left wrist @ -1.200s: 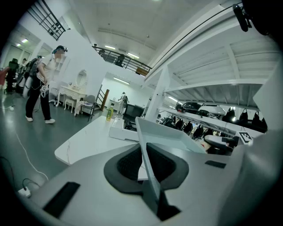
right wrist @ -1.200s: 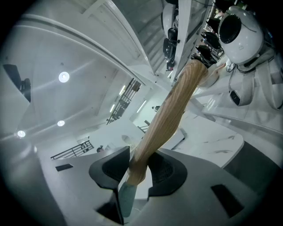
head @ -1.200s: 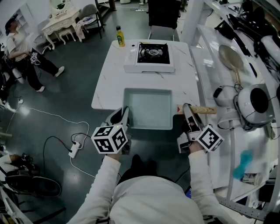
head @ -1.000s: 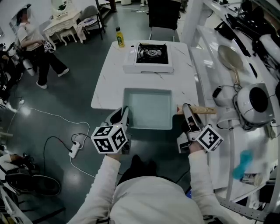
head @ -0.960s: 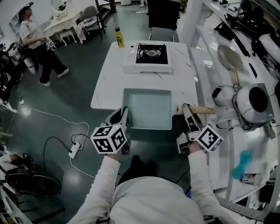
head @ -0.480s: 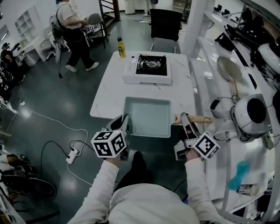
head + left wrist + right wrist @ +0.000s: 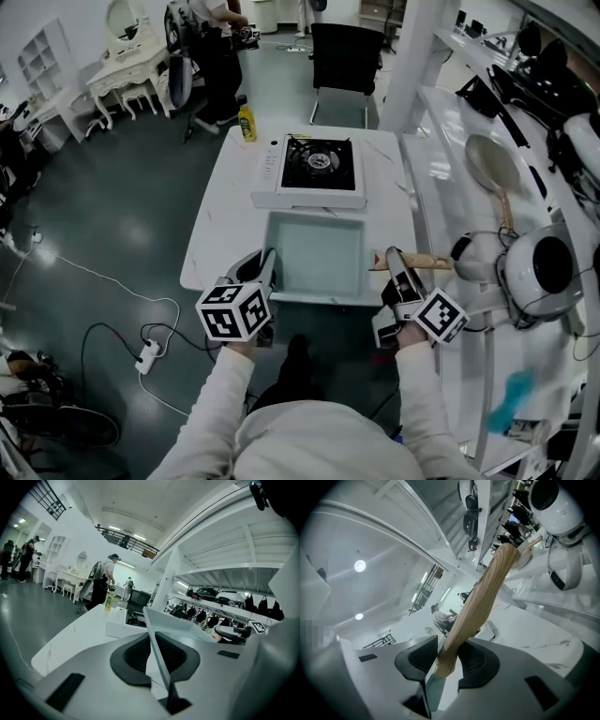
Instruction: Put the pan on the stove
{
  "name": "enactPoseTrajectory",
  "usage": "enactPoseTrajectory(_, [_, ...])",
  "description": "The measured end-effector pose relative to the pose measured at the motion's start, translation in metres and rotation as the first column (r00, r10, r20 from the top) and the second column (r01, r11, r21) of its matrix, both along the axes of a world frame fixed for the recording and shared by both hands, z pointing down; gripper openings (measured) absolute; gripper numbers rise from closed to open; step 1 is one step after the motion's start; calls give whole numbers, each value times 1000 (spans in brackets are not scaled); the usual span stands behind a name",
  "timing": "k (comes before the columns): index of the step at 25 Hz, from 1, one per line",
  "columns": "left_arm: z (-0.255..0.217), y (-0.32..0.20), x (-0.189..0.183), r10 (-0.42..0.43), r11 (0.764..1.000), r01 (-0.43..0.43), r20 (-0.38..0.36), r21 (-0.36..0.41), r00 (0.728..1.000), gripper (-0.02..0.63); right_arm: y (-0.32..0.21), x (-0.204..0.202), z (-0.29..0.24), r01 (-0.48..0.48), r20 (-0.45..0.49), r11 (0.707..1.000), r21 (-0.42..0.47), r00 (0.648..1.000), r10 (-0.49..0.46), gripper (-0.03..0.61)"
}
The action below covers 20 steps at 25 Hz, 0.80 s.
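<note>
We hold the square pan (image 7: 315, 255) at mid-frame. Our left gripper (image 7: 266, 269) pinches its left rim, and our right gripper (image 7: 397, 272) clamps its wooden handle (image 7: 424, 262). The stove (image 7: 315, 169) sits just above it in the frame.

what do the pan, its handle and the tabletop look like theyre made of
Pan: thin sheet wall with a pale matte coating, probably coated metal, though the look leaves it open. Handle: wood, tan with visible grain, unpainted. Tabletop: white and glossy with faint grey veins, so marble or a marble-look slab.
</note>
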<state>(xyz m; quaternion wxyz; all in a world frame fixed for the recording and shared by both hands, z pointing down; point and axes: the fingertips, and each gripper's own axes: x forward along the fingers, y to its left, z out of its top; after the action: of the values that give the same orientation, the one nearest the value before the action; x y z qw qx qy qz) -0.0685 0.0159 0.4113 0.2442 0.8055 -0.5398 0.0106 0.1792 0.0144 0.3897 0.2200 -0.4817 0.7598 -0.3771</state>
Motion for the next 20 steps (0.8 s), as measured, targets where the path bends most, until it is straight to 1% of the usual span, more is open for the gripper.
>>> enactPoseTrajectory(9, [1, -98, -10, 39, 999, -39, -2, -2, 999, 44, -93, -10, -2, -28, -9, 1000, -6, 1000, 28, 149])
enactPoseTrajectory(15, [0, -148, -13, 69, 998, -69, -8, 2, 998, 44, -136, -13, -4, -56, -28, 998, -2, 998, 56, 149])
enactPoseTrajectory(17, [0, -161, -12, 82, 997, -82, -7, 2, 997, 44, -146, -14, -5, -62, -20, 998, -2, 998, 62, 149])
enactPoseTrajectory(20, [0, -177, -10, 97, 995, -97, -3, 0, 995, 44, -162, -19, -12, -42, 23, 999, 27, 999, 42, 149])
